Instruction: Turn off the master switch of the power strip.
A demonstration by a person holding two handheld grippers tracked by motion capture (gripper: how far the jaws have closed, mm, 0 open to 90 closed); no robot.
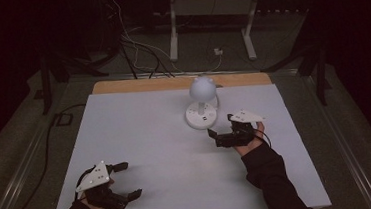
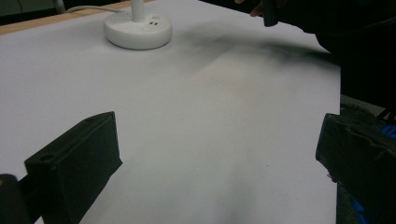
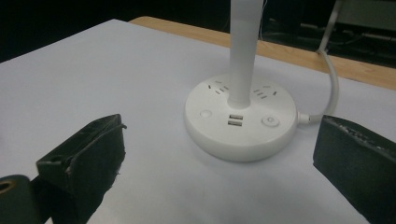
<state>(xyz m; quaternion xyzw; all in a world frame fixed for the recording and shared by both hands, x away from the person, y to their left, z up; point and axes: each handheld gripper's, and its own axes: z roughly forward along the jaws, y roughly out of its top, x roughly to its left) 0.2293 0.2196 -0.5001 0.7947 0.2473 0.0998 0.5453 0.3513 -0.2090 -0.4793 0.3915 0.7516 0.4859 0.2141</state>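
A white desk lamp (image 1: pixel 202 114) stands at the back middle of the white table top, its round head (image 1: pixel 202 87) on a short stem. Its round base (image 3: pixel 240 121) carries sockets, two USB ports and two buttons. My right gripper (image 1: pixel 220 125) lies just to the right of the base and in front of it, open and pointing at it, with nothing between its fingers. In the right gripper view the base sits a little beyond the two black jaws. My left gripper (image 1: pixel 131 179) rests open near the front left edge, far from the lamp (image 2: pixel 137 30), holding nothing.
The lamp's white cable (image 3: pixel 329 79) runs off its right side toward the wooden back edge (image 1: pixel 182 82). Beyond the table, cables (image 1: pixel 139 53) and a white desk frame (image 1: pixel 212 22) stand on the dark floor. A sleeved forearm (image 1: pixel 269 173) crosses the right front.
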